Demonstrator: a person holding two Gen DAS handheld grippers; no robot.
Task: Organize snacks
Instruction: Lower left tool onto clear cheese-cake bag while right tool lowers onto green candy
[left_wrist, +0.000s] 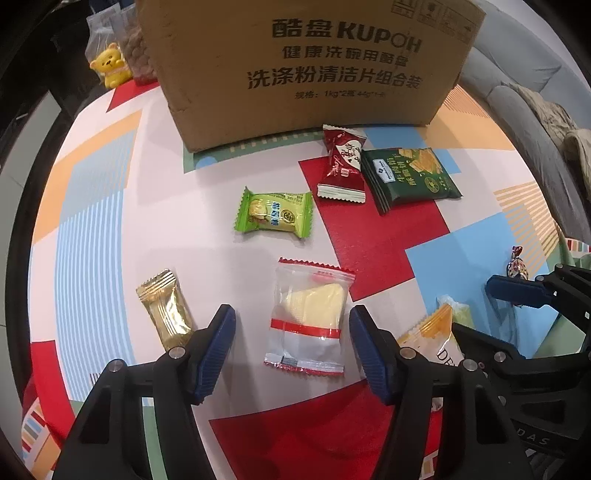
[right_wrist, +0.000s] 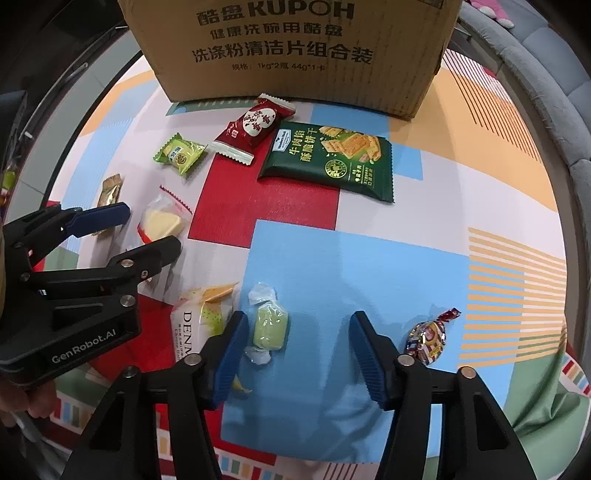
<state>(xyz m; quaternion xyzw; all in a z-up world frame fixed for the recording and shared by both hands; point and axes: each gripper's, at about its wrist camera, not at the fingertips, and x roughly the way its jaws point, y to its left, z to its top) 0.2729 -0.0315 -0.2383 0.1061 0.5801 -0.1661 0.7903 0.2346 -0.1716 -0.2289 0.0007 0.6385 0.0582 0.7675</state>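
Observation:
Snacks lie on a colourful patterned tablecloth in front of a cardboard box. My left gripper points down, open, astride a clear packet with a yellow cake; neither pad touches it. In the right wrist view my right gripper is open over a pale green wrapped candy, which lies beside the left pad. A white and orange packet lies just outside that finger. The left gripper also shows there on the left, and the right gripper shows in the left wrist view.
Near the box lie a red packet, a dark green cracker packet and a light green packet. A gold packet is at the left, a colourful foil candy at the right. A yellow bear stands at the back left.

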